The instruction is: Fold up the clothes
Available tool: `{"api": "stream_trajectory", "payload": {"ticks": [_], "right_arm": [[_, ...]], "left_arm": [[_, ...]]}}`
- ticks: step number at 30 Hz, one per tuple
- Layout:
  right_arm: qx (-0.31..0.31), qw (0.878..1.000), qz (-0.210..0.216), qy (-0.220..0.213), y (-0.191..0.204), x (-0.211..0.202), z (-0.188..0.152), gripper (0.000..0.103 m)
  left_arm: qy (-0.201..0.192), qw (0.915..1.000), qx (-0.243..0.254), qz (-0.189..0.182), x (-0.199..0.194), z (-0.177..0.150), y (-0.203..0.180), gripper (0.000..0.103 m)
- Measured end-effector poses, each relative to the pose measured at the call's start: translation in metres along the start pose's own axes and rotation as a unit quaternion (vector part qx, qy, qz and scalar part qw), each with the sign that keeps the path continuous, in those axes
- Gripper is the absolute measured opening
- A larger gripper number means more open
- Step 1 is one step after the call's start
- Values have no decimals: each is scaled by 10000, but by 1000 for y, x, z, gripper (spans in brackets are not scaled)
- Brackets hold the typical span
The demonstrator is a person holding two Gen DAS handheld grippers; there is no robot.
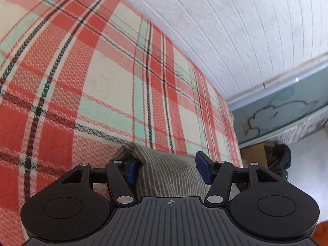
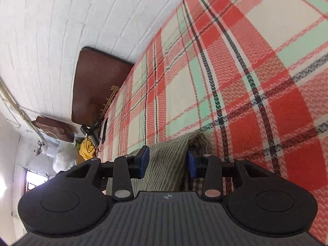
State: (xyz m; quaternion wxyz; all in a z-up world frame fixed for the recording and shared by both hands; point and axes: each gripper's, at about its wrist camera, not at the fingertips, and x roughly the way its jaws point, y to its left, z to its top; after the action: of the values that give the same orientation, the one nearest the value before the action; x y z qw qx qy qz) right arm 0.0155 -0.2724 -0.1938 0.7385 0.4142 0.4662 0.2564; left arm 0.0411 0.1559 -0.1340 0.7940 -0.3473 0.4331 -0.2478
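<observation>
Striped olive-and-cream cloth point(image 1: 170, 170) bunches up right under both tools, lying on the plaid bedcover point(image 1: 92, 78) at its near edge. From the left wrist view, the left gripper point(image 1: 167, 169) has its blue pads spread wide, one pad point(image 1: 131, 171) pressed into a raised fold of the garment and the other standing clear above the flat striped part. Nothing is pinched between them as far as I can see, though the fold hides the tip of the left-hand pad, so I would not swear to it.

Over on the other side, the right gripper point(image 2: 168, 163) sits with its fingers narrower but apart, straddling a ridge of the same striped cloth point(image 2: 164, 164); the fabric fills the gap and touches both pads, yet the jaws do not look clamped down on it.

Beyond the garment the red, cream and mint plaid bedcover point(image 2: 235, 71) runs away to a white painted brick wall point(image 1: 225, 20). At one end a dark brown headboard point(image 2: 96, 82) leans against that wall, with a yellow bundle point(image 2: 86, 147) and some white bags near it on the floor. At the other end is a pale blue panel with a cloud drawing point(image 1: 280, 110), with a cardboard box point(image 1: 253, 153) just below it.
</observation>
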Motion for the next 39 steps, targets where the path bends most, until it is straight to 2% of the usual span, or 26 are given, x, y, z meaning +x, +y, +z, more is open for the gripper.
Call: {"api": "stream_trajectory", "payload": {"ticks": [1, 2, 3, 6, 7, 11, 12, 13, 15, 16, 17, 20, 21, 24, 26, 29, 32, 36, 37, 38, 39], "right_arm": [[-165, 9998, 50, -41, 3, 0, 0, 34], [-441, 9989, 123, -113, 8, -1, -1, 12], [-717, 9971, 197, -186, 14, -3, -2, 9], [-1115, 9907, 713, -301, 25, -11, -5, 8], [-1162, 9906, 667, -291, 26, -10, -5, 8], [-1260, 9916, -216, -182, 17, 9, -2, 10], [-1291, 9909, -345, -150, 13, 15, -3, 15], [-1305, 9906, -390, -153, 12, 17, -4, 15], [-1406, 9889, -415, -258, 17, 13, -8, 20], [-1548, 9862, -448, -372, 23, 7, -10, 21], [-1689, 9833, -480, -485, 29, 0, -13, 27], [-2108, 9723, -576, -825, 47, -18, -20, 28], [-2246, 9680, -608, -938, 53, -24, -23, 28], [-2551, 9637, -213, -761, 72, -25, -34, 28], [-2743, 9605, -98, -456, 78, -14, -41, 28], [-2876, 9568, -396, -131, 72, 5, -51, 28], [-2862, 9557, -688, 80, 58, 20, -57, 24], [-2645, 9631, -498, -23, 58, 7, -53, 28], [-2579, 9653, -409, -84, 61, 0, -51, 31], [-2523, 9670, -332, -154, 64, -10, -48, 42], [-2490, 9678, -283, -232, 67, -21, -46, 52]], "left_arm": [[-123, 9999, 23, 36, -1, -1, 0, 47], [-277, 9996, 82, 62, -4, -3, 0, 31], [-435, 9989, 147, 82, -9, -6, 0, 31], [-648, 9975, 219, 191, -18, -11, 2, 27], [-700, 9970, 234, 230, -20, -13, 3, 22], [-628, 9960, 227, 600, -12, -18, 15, 13], [-605, 9961, 198, 616, -10, -18, 18, 13], [-594, 9960, 203, 632, -10, -18, 19, 13], [-608, 9953, 309, 685, -14, -17, 16, 19], [-657, 9943, 406, 740, -19, -16, 11, 27], [-738, 9928, 517, 791, -26, -14, 6, 36], [-1075, 9833, 1003, 1070, -51, -14, -20, 37], [-1048, 9816, 1209, 1040, -55, -16, -31, 37], [-743, 9768, 1875, 713, -53, -24, -65, 38], [-361, 9684, 2399, 569, -40, -37, -83, 40], [66, 9518, 2927, 914, -15, -58, -88, 41], [268, 9572, 2698, 1008, -1, -65, -67, 41], [25, 9717, 2220, 808, -19, -59, -59, 41], [-125, 9748, 2085, 778, -31, -57, -60, 45], [-308, 9770, 1962, 778, -45, -56, -60, 49], [-529, 9779, 1853, 814, -61, -56, -59, 58]]}}
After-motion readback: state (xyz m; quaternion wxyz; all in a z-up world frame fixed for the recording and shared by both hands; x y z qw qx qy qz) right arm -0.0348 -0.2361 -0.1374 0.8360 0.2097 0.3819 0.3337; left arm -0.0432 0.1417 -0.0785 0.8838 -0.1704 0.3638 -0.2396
